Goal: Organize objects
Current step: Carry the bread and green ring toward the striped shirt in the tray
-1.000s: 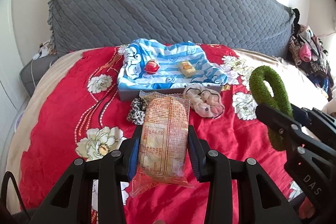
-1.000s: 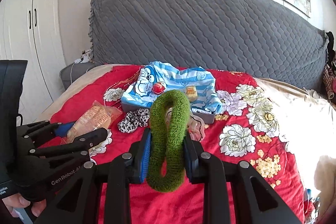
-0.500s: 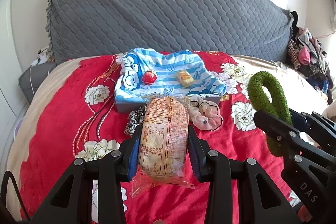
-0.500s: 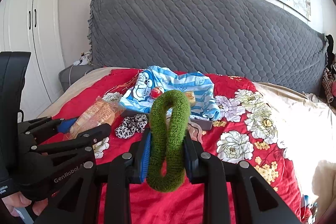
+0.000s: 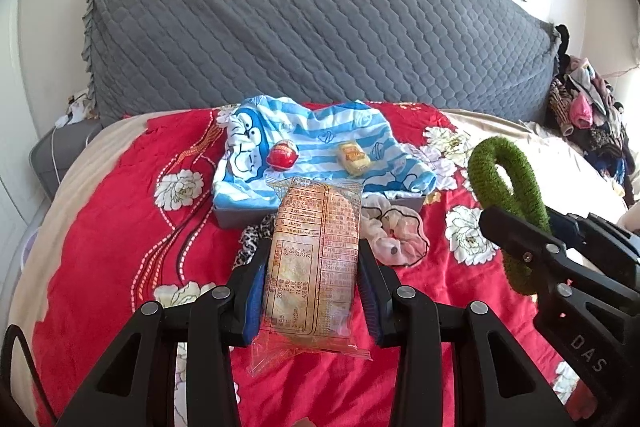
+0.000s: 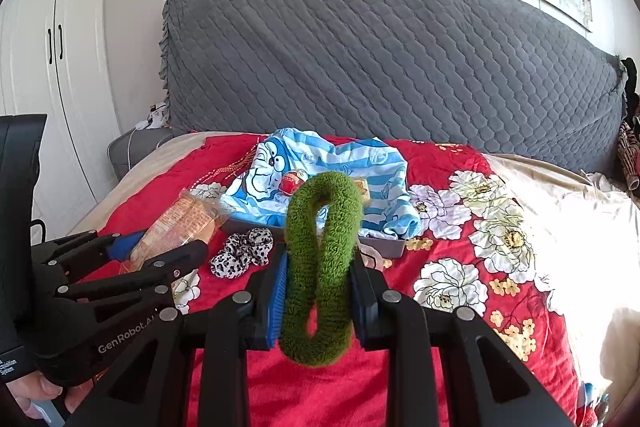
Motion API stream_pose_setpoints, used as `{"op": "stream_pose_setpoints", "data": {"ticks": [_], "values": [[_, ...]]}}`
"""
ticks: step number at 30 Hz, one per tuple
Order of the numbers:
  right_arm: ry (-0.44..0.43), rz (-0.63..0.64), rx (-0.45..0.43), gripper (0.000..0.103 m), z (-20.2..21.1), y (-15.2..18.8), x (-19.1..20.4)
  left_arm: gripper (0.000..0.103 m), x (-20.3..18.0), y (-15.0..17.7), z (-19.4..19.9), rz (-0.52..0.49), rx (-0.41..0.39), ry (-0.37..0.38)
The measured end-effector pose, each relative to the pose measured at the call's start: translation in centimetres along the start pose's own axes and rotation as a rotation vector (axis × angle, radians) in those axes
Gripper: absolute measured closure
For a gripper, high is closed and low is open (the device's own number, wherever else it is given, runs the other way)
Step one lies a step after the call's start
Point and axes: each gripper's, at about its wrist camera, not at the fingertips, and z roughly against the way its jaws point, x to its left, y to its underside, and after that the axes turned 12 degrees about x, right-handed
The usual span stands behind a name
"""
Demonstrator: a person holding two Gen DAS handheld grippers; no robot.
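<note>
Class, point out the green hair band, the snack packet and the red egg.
green hair band (image 6: pixel 320 267), right wrist view, middle of loop
snack packet (image 5: pixel 314 263), left wrist view, printed label
red egg (image 5: pixel 282 155), left wrist view, centre

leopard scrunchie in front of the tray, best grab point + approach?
Take the leopard scrunchie across its bunched middle, from above. It lies flat and crumpled on the red bedspread, close beside the grey tray, so a side approach would be cramped. Both claws are full now.

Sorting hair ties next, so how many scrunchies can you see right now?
3. A green scrunchie is pinched in the right gripper; a leopard-print scrunchie and a pale pink scrunchie lie on the red bedspread before the grey tray. The tray's cloth may hide more.
</note>
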Motion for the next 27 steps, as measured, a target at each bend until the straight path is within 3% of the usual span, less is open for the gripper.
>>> {"op": "stream_pose_setpoints", "data": {"ticks": [27], "values": [[-0.007, -0.009, 0.000, 0.075, -3.4, -2.6, -1.1, 0.062, 0.6, -2.3, -2.2, -0.022, -0.003, -0.021]]}}
